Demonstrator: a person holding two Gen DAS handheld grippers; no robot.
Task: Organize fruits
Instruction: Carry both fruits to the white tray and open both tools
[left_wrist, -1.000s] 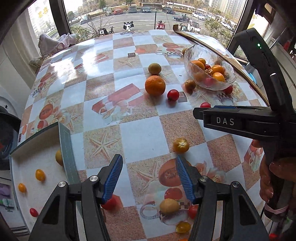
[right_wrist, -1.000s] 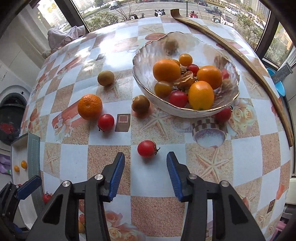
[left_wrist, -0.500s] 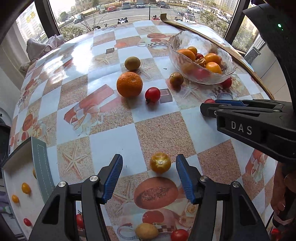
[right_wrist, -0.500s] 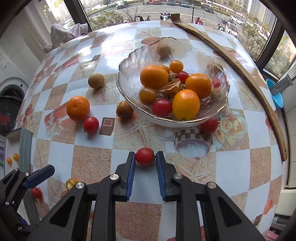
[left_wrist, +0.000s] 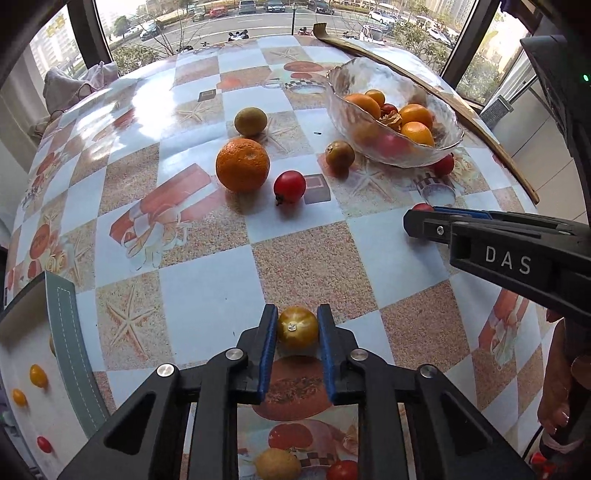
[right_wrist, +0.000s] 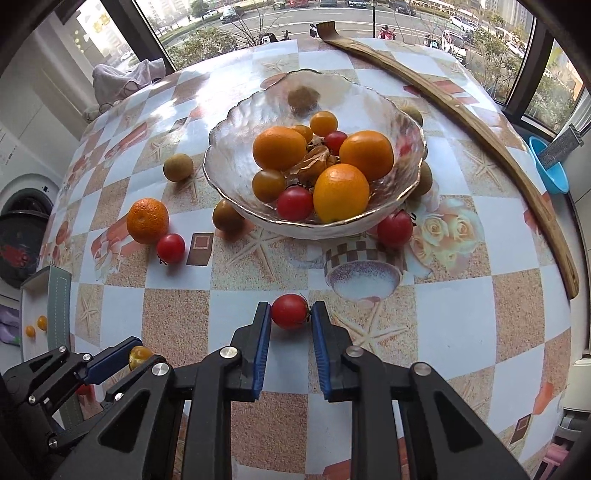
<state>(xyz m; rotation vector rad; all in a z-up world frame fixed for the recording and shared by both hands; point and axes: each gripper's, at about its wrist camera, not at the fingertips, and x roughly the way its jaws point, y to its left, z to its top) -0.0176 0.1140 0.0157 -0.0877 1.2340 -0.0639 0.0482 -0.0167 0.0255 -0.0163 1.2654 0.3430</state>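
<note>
On the checkered tablecloth (left_wrist: 207, 280), the left gripper (left_wrist: 297, 325) is clamped on a small yellow-orange tomato (left_wrist: 297, 328), while the right wrist view shows the right gripper (right_wrist: 290, 317) clamped on a small red tomato (right_wrist: 289, 311) before the fruit-filled glass bowl (right_wrist: 236, 162).

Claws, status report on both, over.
Left claw shut on yellow tomato. Right claw shut on red tomato. Both tomatoes still at the table. Nothing blocking.
</note>
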